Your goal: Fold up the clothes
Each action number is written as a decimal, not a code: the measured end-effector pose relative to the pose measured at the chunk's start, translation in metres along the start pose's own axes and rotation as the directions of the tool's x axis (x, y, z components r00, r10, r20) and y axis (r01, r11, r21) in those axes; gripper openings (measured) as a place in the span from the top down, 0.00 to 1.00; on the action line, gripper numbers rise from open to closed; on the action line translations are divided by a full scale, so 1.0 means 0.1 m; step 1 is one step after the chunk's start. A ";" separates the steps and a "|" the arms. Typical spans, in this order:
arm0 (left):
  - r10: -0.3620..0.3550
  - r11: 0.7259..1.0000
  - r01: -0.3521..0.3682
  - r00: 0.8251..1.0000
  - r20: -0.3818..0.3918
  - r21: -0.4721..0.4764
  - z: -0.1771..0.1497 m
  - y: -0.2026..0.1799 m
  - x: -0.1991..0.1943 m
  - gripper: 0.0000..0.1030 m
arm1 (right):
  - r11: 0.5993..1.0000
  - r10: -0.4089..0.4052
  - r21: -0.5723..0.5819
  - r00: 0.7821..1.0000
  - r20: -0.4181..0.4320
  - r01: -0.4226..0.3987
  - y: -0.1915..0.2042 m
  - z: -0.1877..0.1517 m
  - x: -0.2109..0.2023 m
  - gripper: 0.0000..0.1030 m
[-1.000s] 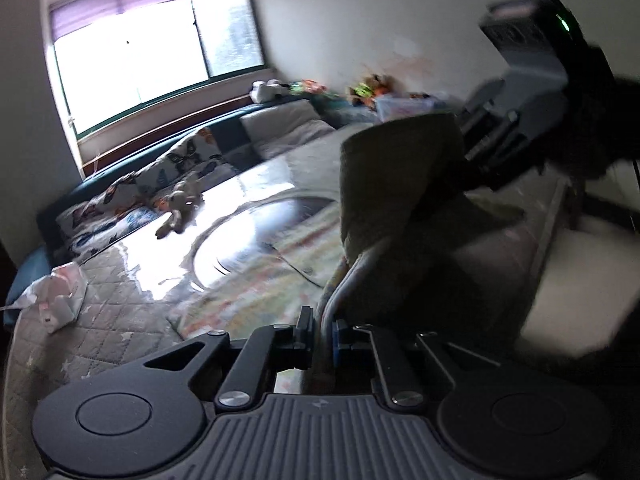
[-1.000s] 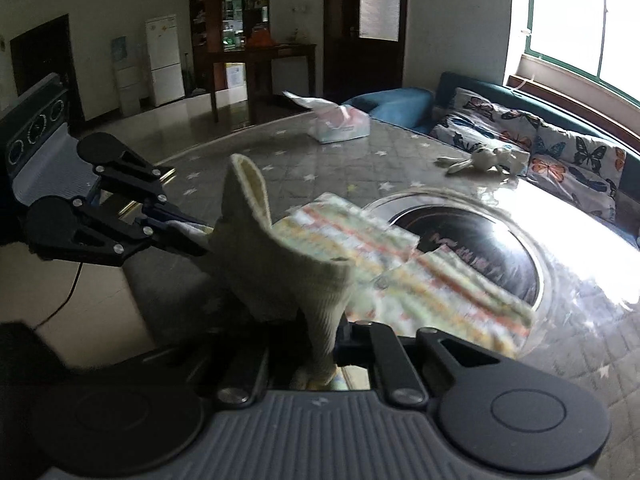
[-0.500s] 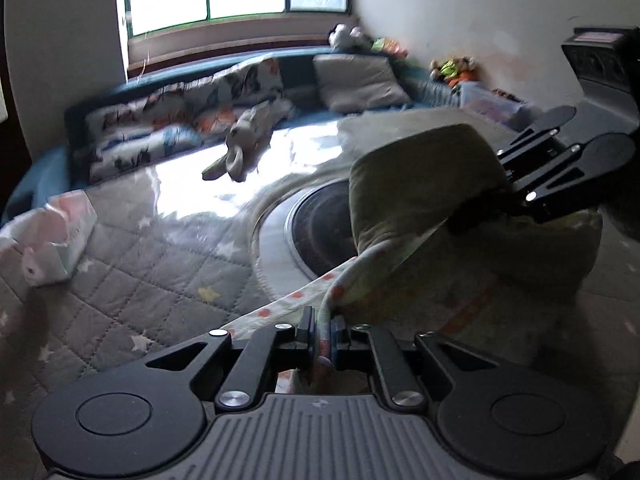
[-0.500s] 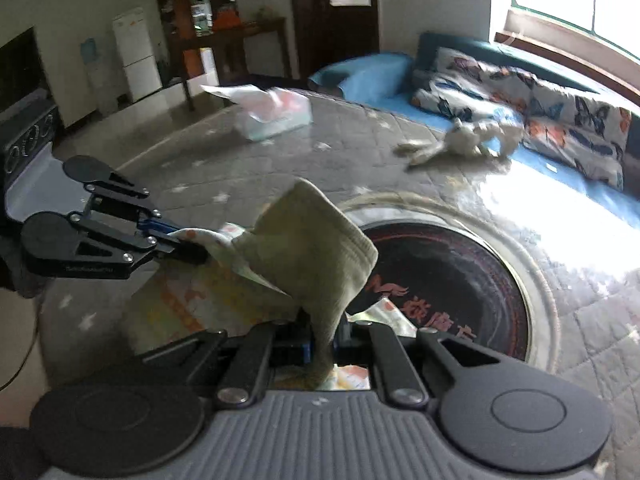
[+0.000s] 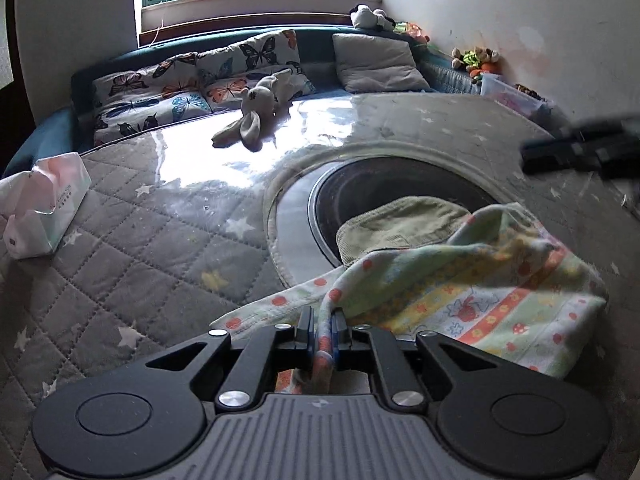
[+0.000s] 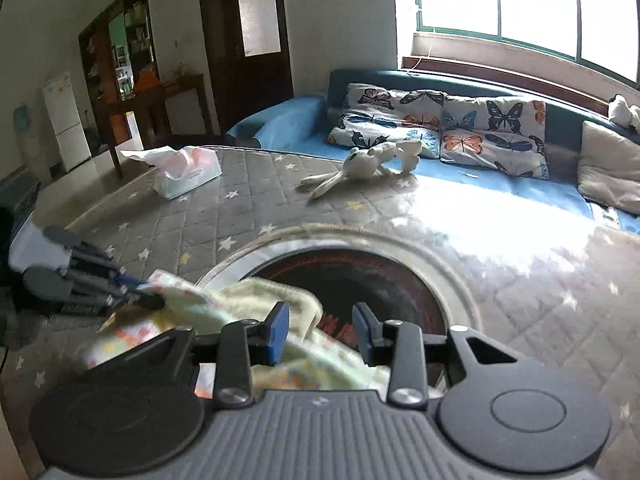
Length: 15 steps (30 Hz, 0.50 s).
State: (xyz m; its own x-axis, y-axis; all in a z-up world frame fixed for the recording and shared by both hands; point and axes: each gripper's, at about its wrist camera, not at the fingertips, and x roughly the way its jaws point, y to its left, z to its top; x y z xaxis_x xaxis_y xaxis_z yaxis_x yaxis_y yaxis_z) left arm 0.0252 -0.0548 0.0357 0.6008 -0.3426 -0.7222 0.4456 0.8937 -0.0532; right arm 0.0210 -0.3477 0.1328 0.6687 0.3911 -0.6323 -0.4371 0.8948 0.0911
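Garment (image 5: 476, 292): small child's item, pale fabric w/ strawberry and mushroom print in banded stripes, plus a plain olive-green ribbed part (image 5: 400, 224). It lies loosely bunched on the tabletop (image 5: 160, 248), near the edge closest to both cameras, draped partly over the round dark inset (image 6: 360, 280) at the table's centre. Ribbed part sits over the inset's near rim; printed part is spread to the right of it in the left wrist view.

Left gripper (image 5: 323, 334): jaws closed tight on a pinch of the printed fabric, cloth running up between the blue pads and out toward the rest of the garment. In the right wrist view it appears blurred at far left (image 6: 132, 292), holding the garment's left corner low over the tabletop.

Right gripper (image 6: 322, 330): jaws spread apart, blue pads (image 6: 278, 328) clear of each other. Garment lies beneath and just behind them; the left pad overlaps the cloth in view, contact cannot be told. Nothing held. In the left wrist view only a dark blurred shape at the right edge (image 5: 580, 152), well apart from the cloth.

Surroundings: tabletop covered w/ grey quilted star-print cloth under a glossy clear sheet. Tissue pack (image 5: 44, 208) near the left edge, well apart from the garment. Plush rabbit (image 5: 256, 112) at the far edge, beside the sofa. Butterfly-print cushions (image 6: 440, 124) on blue sofa beyond the table, below the window (image 6: 520, 4). White fridge (image 6: 66, 120) at far left of the room.
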 end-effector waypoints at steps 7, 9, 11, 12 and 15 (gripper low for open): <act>0.009 1.000 -0.009 1.000 -0.015 -0.008 -0.01 0.03 0.02 0.88 | 0.980 -0.043 0.192 0.999 -0.024 0.047 -0.27 -0.40 0.19 0.65; 0.011 1.000 -0.011 1.000 -0.017 -0.003 -0.01 0.02 0.03 0.88 | 0.970 -0.017 0.240 0.999 -0.037 0.026 -0.36 -0.47 0.26 0.65; 0.015 1.000 -0.015 1.000 -0.021 -0.002 -0.01 0.02 0.05 0.88 | 0.963 -0.010 0.269 0.999 -0.048 0.022 -0.41 -0.53 0.32 0.62; 0.015 1.000 -0.015 1.000 -0.023 -0.003 -0.01 0.02 0.06 0.88 | 0.962 -0.017 0.273 0.998 -0.053 0.031 -0.41 -0.56 0.35 0.60; 0.018 1.000 -0.018 1.000 -0.023 -0.005 0.00 0.02 0.07 0.88 | 0.949 -0.027 0.313 0.998 -0.054 0.042 -0.45 -0.62 0.42 0.59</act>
State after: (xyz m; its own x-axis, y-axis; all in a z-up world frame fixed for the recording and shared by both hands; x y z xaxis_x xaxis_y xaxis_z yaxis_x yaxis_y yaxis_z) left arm 0.0300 -0.0555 0.0304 0.5931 -0.3197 -0.7390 0.4313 0.9011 -0.0438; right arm 0.0314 -0.3854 0.0541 0.6465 0.3548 -0.6754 -0.1979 0.9330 0.3008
